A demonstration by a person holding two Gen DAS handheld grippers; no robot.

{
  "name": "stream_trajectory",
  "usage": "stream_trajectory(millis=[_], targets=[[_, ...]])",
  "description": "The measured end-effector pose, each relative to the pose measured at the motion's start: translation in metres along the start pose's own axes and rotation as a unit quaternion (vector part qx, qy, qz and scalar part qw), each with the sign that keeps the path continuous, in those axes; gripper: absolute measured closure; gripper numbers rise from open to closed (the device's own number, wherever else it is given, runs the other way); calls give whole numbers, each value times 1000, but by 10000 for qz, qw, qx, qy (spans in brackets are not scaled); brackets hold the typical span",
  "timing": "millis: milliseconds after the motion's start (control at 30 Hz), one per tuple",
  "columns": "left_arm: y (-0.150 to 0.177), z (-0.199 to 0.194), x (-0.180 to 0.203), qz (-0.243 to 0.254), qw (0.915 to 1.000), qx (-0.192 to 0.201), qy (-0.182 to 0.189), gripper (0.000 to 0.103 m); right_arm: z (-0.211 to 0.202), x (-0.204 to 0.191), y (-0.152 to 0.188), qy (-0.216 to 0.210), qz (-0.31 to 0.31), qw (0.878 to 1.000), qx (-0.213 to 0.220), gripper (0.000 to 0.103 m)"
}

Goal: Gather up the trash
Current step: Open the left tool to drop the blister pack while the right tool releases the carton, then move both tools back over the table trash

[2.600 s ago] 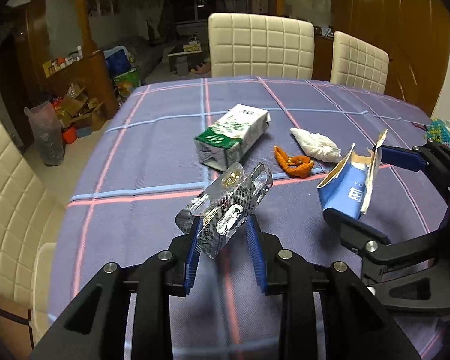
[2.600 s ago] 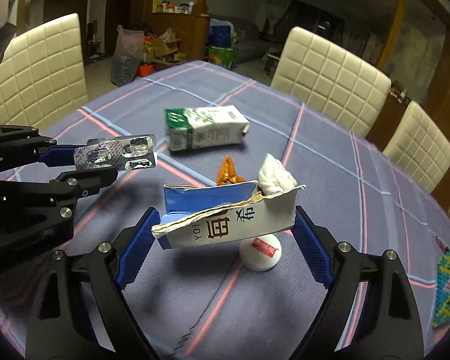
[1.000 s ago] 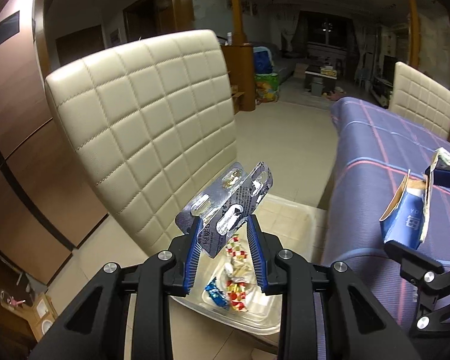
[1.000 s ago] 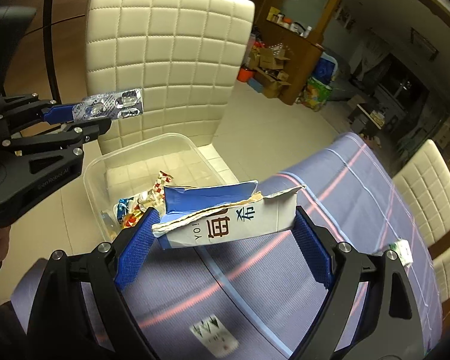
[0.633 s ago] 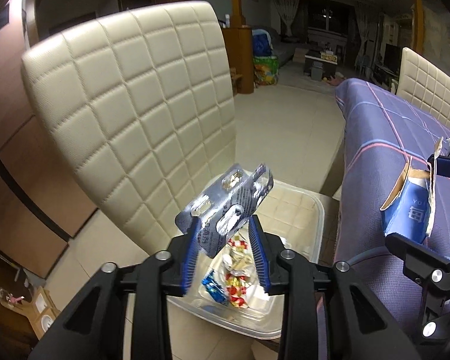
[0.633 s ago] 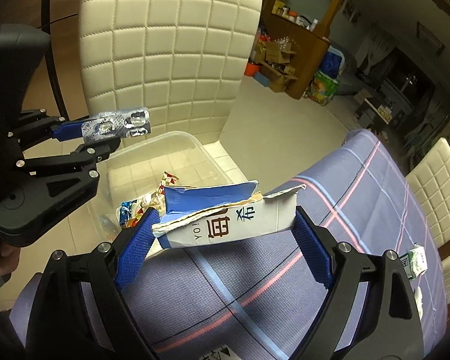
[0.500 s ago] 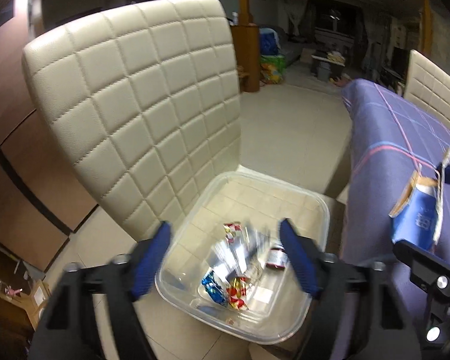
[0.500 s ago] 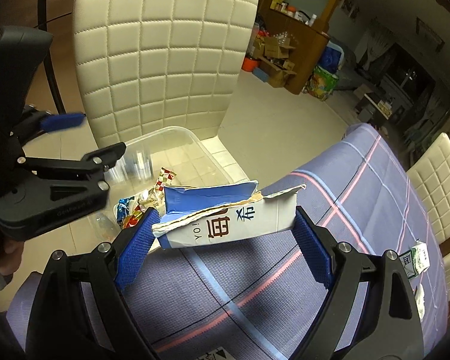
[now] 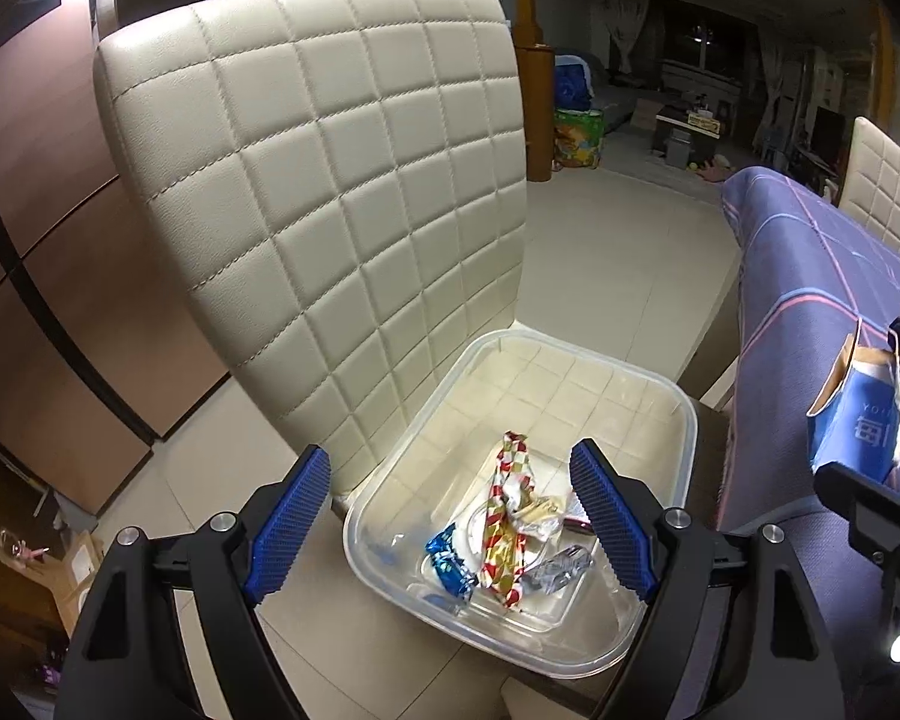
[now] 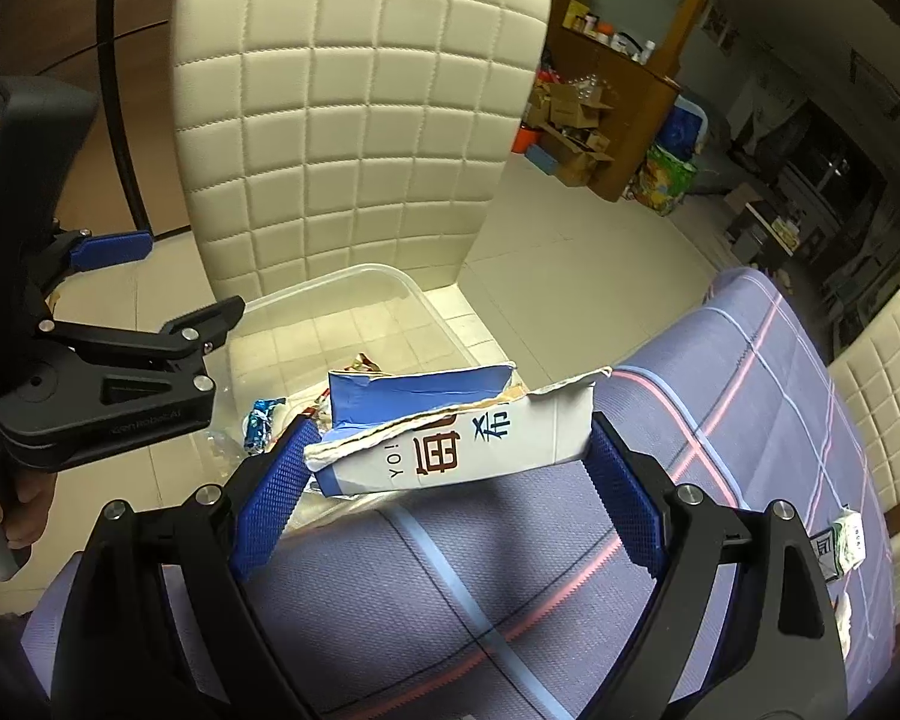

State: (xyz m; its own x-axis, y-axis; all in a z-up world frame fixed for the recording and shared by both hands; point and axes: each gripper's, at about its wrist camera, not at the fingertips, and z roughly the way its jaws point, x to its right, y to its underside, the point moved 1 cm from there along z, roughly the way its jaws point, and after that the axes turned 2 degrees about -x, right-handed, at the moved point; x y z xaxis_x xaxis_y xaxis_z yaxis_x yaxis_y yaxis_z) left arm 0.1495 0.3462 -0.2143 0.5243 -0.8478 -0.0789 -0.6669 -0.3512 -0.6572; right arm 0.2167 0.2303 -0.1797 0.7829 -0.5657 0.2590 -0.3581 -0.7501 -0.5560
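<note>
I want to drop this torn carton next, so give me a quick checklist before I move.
1. Left gripper open, nothing in it: ok.
2. Silver blister pack lies inside the clear plastic bin: ok.
3. Right gripper clamps the torn blue-and-white carton: ok.
4. Carton over the bin: not ok; it hangs above the purple plaid tablecloth edge.
5. Left gripper out of the carton's way: not ok; it hovers over the bin.
6. Room in the bin: ok, the far half is bare.

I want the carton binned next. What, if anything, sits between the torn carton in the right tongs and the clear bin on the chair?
Nothing visible. The torn carton hangs over the table edge; the clear bin lies open-topped just beyond, left tongs above it.
</note>
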Motion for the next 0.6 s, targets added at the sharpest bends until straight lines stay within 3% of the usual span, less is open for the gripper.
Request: stream_trajectory(millis=[133,267,600], targets=[[2,-3,-1,-20,10000,14,-71,23,-4,-3,0,-42,9,10000,34,15],[2,-7,0,0,10000,12,-23,23,-6,0,1,12,86,10000,45,8],[1,-31,13,172,9996,190,82,23,-19,20,17,28,509,9987,37,8]])
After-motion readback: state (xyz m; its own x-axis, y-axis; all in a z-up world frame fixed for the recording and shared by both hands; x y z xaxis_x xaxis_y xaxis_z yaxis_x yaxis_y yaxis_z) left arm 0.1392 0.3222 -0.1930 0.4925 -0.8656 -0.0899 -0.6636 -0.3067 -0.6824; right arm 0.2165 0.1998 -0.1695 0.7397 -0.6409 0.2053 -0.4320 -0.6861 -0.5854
